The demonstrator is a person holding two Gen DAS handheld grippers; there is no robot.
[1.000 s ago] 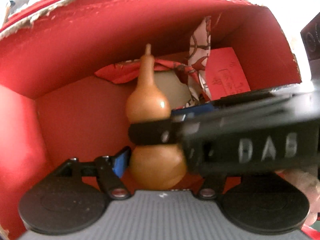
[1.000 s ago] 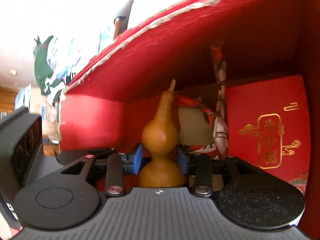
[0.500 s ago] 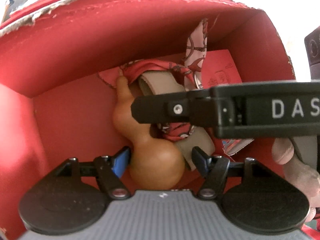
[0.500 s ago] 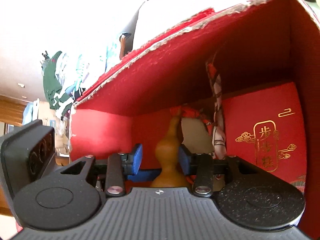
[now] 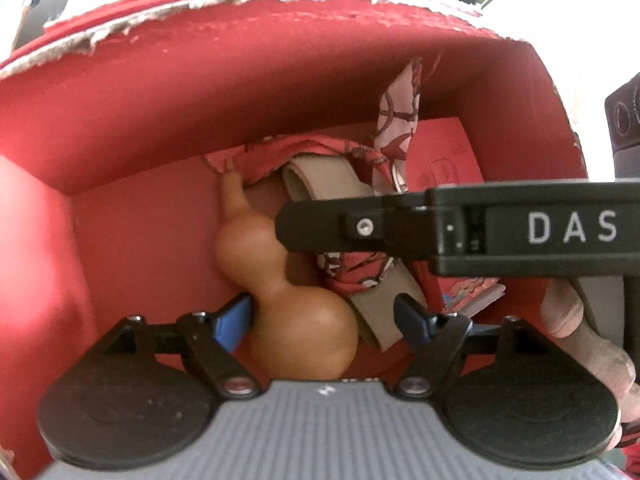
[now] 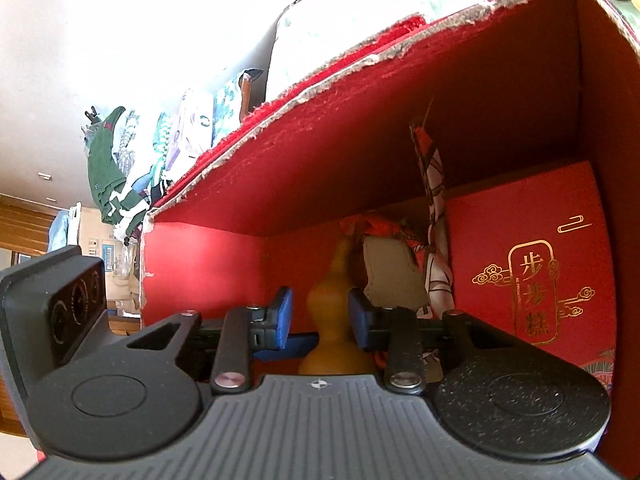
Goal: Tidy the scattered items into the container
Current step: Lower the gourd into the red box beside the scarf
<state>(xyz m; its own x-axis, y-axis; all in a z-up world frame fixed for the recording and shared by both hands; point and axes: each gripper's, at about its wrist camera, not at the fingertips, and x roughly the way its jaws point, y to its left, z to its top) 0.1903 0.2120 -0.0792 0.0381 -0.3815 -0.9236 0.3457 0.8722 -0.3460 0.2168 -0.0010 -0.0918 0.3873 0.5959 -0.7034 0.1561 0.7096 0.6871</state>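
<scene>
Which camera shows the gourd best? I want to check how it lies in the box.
The left wrist view: the gourd shows almost whole, lying on the red box floor, its neck toward the patterned scarf. The right wrist view shows only part of it, cut off by the right gripper.

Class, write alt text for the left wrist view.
A tan gourd lies in a red box between the left gripper's opening jaws, its stem toward a patterned scarf. The right gripper's finger crosses above.

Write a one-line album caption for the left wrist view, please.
A tan gourd lies inside the red box between the opening left tool, beside a patterned scarf.
</scene>
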